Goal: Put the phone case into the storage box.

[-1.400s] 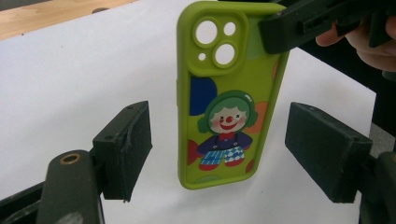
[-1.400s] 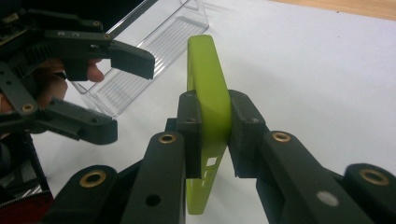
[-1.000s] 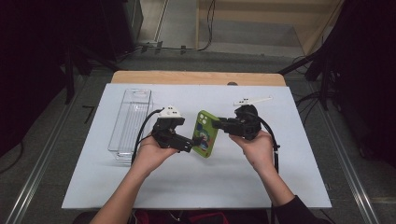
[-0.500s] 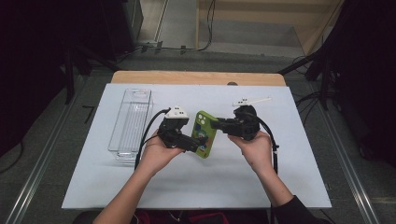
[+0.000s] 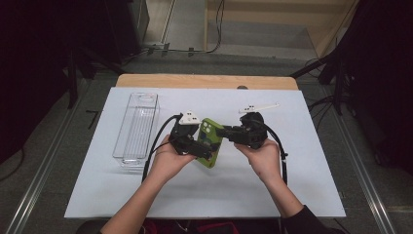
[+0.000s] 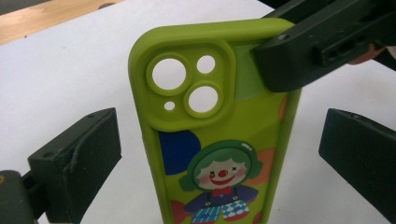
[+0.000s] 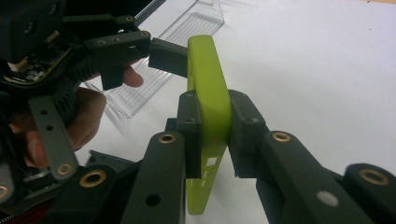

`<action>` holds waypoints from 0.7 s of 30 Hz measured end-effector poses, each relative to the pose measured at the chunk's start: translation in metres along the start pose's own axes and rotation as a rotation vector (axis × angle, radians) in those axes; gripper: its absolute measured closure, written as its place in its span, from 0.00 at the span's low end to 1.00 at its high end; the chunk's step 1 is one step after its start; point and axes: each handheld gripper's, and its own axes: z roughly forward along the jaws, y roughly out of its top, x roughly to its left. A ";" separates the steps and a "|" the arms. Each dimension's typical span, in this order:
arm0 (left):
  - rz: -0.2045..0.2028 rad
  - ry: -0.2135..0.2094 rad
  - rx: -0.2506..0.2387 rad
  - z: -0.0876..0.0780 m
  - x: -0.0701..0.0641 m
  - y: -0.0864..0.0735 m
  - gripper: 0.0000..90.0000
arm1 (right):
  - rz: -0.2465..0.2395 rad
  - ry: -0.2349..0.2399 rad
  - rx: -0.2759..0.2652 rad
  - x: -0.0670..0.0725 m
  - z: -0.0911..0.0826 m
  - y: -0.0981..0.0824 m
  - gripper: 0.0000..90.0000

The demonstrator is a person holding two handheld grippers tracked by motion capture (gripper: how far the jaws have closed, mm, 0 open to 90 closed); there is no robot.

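While the person stands at the near edge of the white table (image 5: 302, 195), a clear plastic bin (image 5: 136, 127) lies at the far left of the work area, apart from both hands; its near end is hard to separate from the pale surface. Next comes the left gripper (image 5: 204, 148), held low over the table, its cable looping back toward the forearm. In the left gripper view its jaws stand wide on either side of the green phone case (image 6: 215, 135), and neither pad touches it. The case is held off the table between the two hands, camera cut-outs toward the far side, a clown figure printed on its back; its lower end is cut off at the bottom of that view. To the right, the right gripper (image 7: 210, 126) has its jaws closed on the case's edge, one pad pressed to each face. From above, that grip point is hidden by the gripper's body. A white stick-like item (image 5: 258, 107) lies beyond the right hand, too small to identify.
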 end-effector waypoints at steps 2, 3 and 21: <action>-0.003 0.011 -0.001 0.002 0.000 0.000 0.00 | -0.002 0.002 -0.001 0.001 0.000 0.000 0.83; -0.007 0.014 -0.002 0.002 0.000 0.000 0.00 | -0.002 0.002 0.001 0.002 0.001 0.000 0.83; -0.026 0.054 -0.011 0.009 -0.004 -0.002 0.05 | 0.008 0.016 -0.010 0.009 0.002 -0.001 0.83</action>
